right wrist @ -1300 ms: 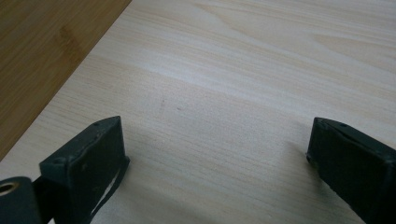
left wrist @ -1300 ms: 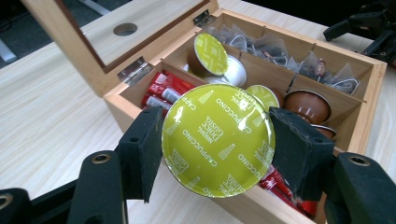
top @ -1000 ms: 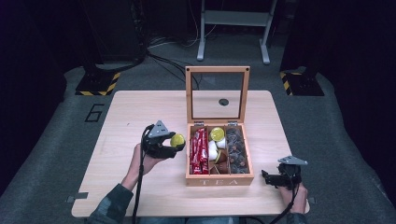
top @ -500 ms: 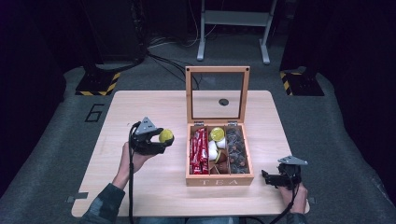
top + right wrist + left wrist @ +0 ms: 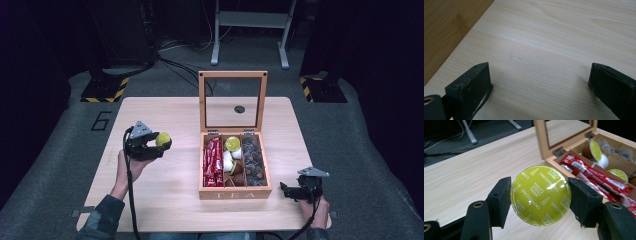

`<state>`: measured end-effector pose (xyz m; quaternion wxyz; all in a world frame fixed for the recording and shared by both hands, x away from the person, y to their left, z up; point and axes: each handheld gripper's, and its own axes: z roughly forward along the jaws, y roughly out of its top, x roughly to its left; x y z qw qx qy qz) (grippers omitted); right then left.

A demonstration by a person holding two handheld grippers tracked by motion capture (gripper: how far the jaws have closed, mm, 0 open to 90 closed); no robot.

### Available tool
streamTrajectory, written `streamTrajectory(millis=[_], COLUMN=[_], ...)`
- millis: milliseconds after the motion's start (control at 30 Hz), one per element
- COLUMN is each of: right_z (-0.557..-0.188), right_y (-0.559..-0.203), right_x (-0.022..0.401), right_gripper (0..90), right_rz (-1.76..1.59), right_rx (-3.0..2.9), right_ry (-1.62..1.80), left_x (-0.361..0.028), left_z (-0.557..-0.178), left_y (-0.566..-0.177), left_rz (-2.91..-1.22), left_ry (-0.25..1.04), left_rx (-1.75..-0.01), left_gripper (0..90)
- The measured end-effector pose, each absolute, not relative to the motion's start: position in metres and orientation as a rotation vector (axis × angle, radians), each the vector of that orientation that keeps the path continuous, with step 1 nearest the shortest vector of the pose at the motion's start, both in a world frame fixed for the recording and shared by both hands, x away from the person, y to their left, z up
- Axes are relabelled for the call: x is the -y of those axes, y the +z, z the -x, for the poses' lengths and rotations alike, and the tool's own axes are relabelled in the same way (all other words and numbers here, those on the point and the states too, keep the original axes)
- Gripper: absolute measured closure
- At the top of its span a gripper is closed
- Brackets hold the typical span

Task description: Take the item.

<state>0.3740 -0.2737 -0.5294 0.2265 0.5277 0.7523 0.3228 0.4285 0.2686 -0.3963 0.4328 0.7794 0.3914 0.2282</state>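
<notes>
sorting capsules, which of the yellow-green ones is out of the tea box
The cappuccino capsule clamped in the left hand-held gripper, held above the table left of the tea box. The other yellow-green capsules sit in its middle compartment.

"Cappuccino" on capsule lid (image 5: pixel 540 195); box (image 5: pixel 235 192) perhaps "TEA"

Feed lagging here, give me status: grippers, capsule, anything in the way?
Left gripper shut on yellow-green capsule, held over the table left of the tea box. Right gripper open, low over the table. Nothing near the capsule.
</notes>
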Motion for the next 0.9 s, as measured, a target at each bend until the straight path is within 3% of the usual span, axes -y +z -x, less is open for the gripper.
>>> streamTrajectory(millis=[567, 900], right_z=[-0.374, -0.374], right_y=[-0.529, -0.530], right_x=[0.274, 0.274], right_gripper=[3.5, 3.5], right_rz=[-1.455, -1.454], right_rx=[-2.072, -2.072], right_ry=[0.890, 0.890], left_x=[-0.304, -0.305], left_z=[-0.443, -0.454], left_y=[-0.406, -0.421], left_rz=[-1.861, -1.860], left_ry=[0.633, 0.647], left_rx=[-1.163, -1.224], left_gripper=[38.0, 38.1])
